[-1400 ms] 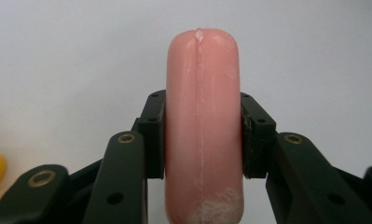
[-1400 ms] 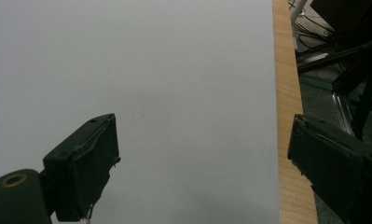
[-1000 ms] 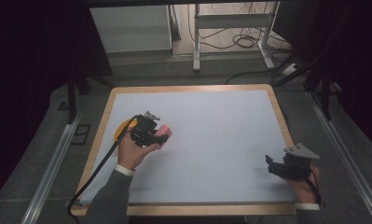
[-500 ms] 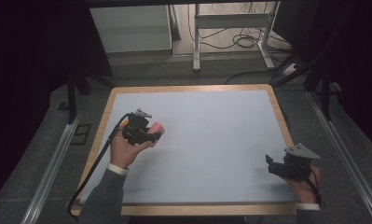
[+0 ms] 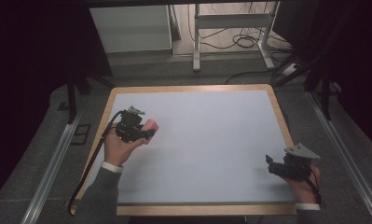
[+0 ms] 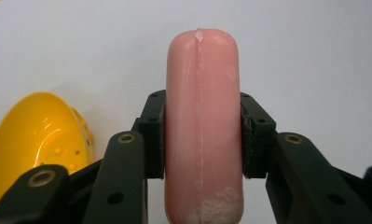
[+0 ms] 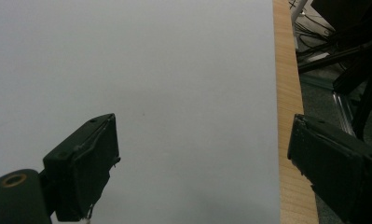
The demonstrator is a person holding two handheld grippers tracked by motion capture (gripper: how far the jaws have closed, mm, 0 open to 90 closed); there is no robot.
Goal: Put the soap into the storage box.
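Note:
A pink, sausage-shaped thing (image 6: 202, 79) with a seam down its length stands upright between the jaws of my left gripper (image 6: 203, 135), whose pads press on its two sides. From above, my left gripper (image 5: 148, 131) is over the left part of the white table top (image 5: 211, 140), with the pink thing (image 5: 151, 124) poking out toward the right. A glossy yellow perforated bowl (image 6: 39, 135) lies just to the left of the jaws. At the table's front right, my right gripper (image 5: 270, 164) is open; nothing lies between the jaws of the right gripper (image 7: 202, 154).
A wooden rim (image 5: 279, 116) frames the white top; the wooden rim (image 7: 286, 93) runs just past my right gripper's outer jaw. Metal rails (image 5: 342, 154) flank the table. Behind it stand a pale cabinet (image 5: 130, 28) and a desk frame (image 5: 230, 23) with floor cables.
My left hand has carried the pink thing leftward and slightly farther back. A yellow patch seen beside the gripper a second ago is now covered by it. The right hand stays put.

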